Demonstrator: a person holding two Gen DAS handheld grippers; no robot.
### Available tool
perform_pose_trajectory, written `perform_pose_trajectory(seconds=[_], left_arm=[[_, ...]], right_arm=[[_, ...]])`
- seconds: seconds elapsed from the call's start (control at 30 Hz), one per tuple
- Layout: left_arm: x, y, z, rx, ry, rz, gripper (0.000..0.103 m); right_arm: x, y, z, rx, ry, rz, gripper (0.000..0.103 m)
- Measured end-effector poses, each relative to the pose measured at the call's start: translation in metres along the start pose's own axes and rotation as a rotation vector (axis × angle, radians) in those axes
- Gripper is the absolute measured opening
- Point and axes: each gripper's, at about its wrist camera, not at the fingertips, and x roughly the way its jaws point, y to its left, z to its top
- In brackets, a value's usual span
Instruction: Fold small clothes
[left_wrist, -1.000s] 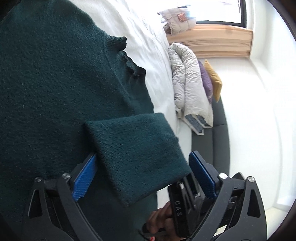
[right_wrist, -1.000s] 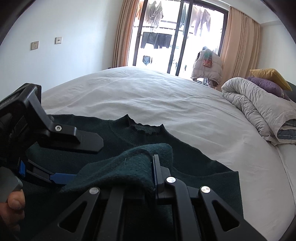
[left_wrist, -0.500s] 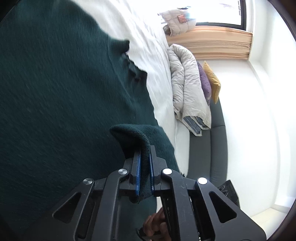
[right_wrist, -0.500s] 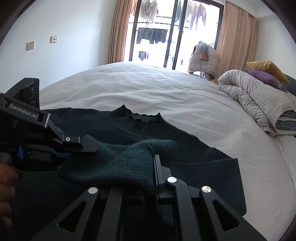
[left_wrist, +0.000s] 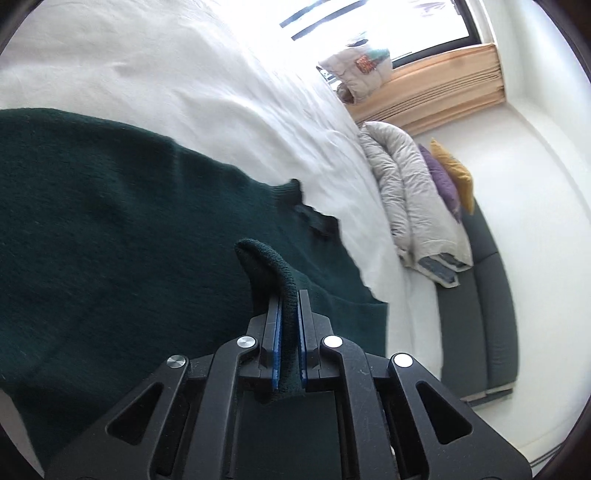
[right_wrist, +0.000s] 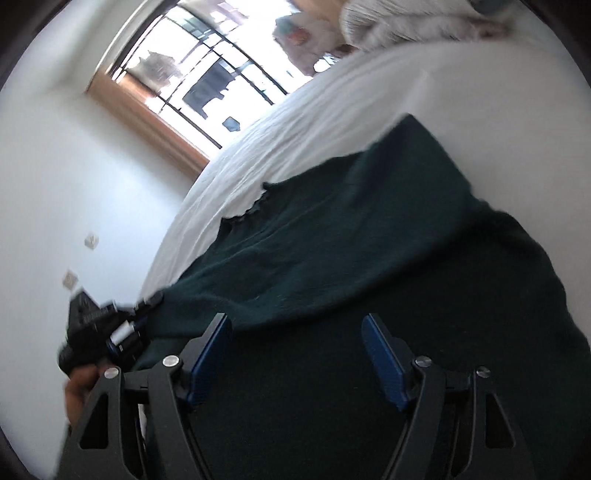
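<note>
The dark green sweater (left_wrist: 110, 240) lies spread on the white bed (left_wrist: 184, 74). The left tool (left_wrist: 288, 332), angled downward, is clamped on a raised fold of sleeve (left_wrist: 273, 269). The right tool (right_wrist: 295, 354), tilted sideways over the sweater, has just been opening and stands wide with nothing gripped.

White bed (left_wrist: 207, 81): green sweater (left_wrist: 110, 229), grey duvet (left_wrist: 406, 192).

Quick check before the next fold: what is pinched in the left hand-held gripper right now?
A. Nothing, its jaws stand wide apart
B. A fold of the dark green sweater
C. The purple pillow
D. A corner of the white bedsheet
B. In the left wrist view the left hand-held gripper has its blue pads pressed together on a raised fold of the dark green sweater, which lies on the white bed.
</note>
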Motion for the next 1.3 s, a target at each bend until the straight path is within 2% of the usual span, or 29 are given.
perform_pose_trajectory(seconds=[0.1, 0.33, 0.43, 0.63, 0.7, 0.87, 1.0, 1.1, 1.23, 1.3], left_arm=[[0.011, -0.002, -0.006, 0.053, 0.029, 0.013, 0.006], [0.033, -0.038, -0.019, 0.171, 0.02, 0.034, 0.006], [0.037, -0.038, -0.021, 0.176, 0.02, 0.065, 0.006], [0.028, -0.002, -0.023, 0.151, 0.016, 0.089, 0.006], [0.032, 0.001, -0.024, 0.157, 0.024, 0.09, 0.006], [0.042, 0.008, -0.026, 0.162, 0.028, 0.117, 0.006], [0.042, 0.022, -0.024, 0.135, 0.032, 0.125, 0.006], [0.036, 0.03, -0.024, 0.123, 0.04, 0.112, 0.007], [0.021, 0.028, -0.032, 0.156, 0.037, 0.171, 0.007], [0.013, 0.022, -0.036, 0.181, 0.02, 0.271, 0.007]], right_arm=[[0.001, -0.03, 0.011, 0.177, -0.002, 0.117, 0.075], [0.022, -0.051, 0.044, 0.346, -0.038, 0.245, 0.075], [0.021, -0.065, 0.059, 0.414, -0.104, 0.273, 0.075], [0.003, -0.09, 0.063, 0.479, -0.22, 0.284, 0.071], [0.0, -0.096, 0.066, 0.483, -0.247, 0.282, 0.07], [0.005, -0.093, 0.062, 0.434, -0.246, 0.247, 0.068], [0.004, -0.075, 0.048, 0.342, -0.193, 0.192, 0.068], [-0.011, -0.072, 0.04, 0.331, -0.167, 0.145, 0.069], [-0.044, -0.077, 0.047, 0.32, -0.202, 0.056, 0.072], [-0.055, -0.07, 0.056, 0.282, -0.229, 0.03, 0.072]])
